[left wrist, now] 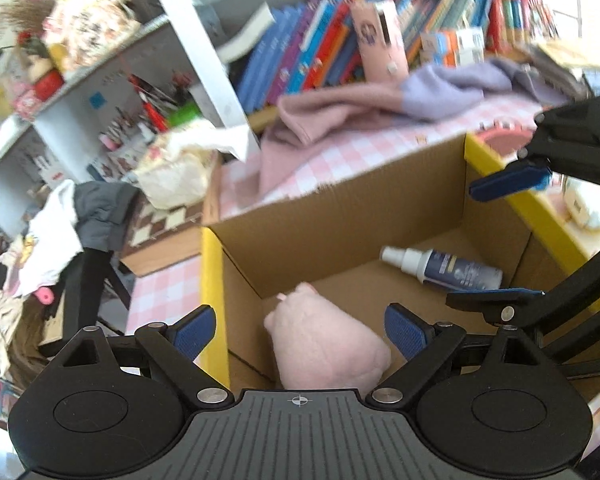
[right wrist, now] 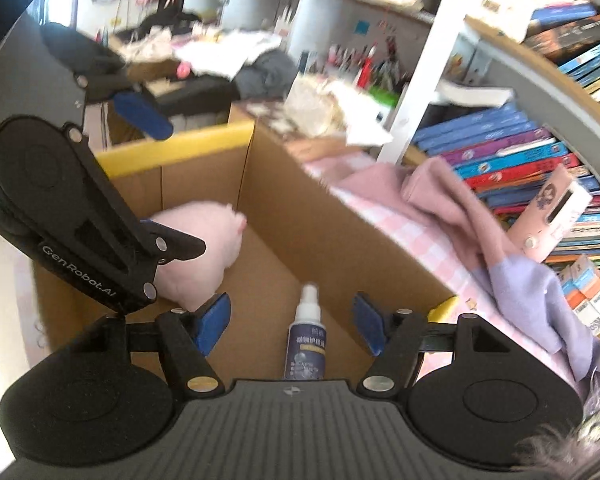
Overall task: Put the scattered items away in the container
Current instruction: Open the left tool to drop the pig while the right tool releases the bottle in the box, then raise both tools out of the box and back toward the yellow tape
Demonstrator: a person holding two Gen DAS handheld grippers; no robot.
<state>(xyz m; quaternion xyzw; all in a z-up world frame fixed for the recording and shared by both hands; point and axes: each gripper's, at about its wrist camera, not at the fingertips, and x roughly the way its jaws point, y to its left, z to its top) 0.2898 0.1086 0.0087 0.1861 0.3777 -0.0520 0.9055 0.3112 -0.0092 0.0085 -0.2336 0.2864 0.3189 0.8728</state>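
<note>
pink plush (left wrist: 328,348), spray bottle (left wrist: 444,266), inside cardboard box (left wrist: 340,216)

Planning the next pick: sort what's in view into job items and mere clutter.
Job:
- cardboard box
- pink plush toy, lying in the box
- spray bottle, lying in the box
- pink and lilac cloth, on the checked cover beside the box; possibly next

Clutter:
- shelved books
- pens on the shelf
- heaped clothes

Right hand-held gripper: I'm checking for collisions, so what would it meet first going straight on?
Probably the spray bottle, lying on the cardboard box floor between the open right hand-held gripper pads; depth is unclear.
</note>
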